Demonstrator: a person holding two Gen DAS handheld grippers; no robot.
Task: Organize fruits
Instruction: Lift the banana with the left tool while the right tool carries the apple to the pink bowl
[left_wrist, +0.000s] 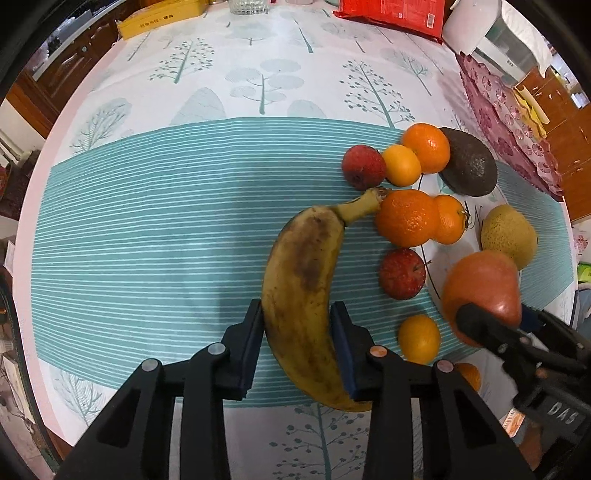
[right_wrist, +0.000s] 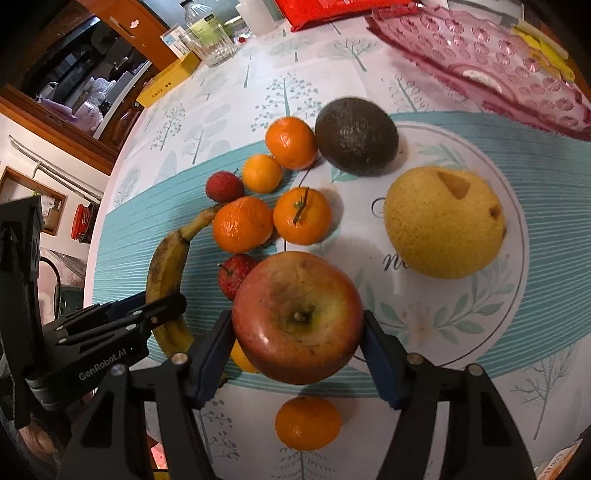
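Left gripper (left_wrist: 297, 347) pinches banana (left_wrist: 306, 295) at its lower half; long axis runs away from cam, stem toward the oranges. Only right view shows plate (right_wrist: 517, 206) w/ pear (right_wrist: 443, 221) & avocado (right_wrist: 356, 134) on it. Right gripper (right_wrist: 295, 343) clamps apple (right_wrist: 297, 317) over plate's edge.

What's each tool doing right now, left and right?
Left tool: closed on the banana.
Right tool: closed on the big red apple, lifted above the table.
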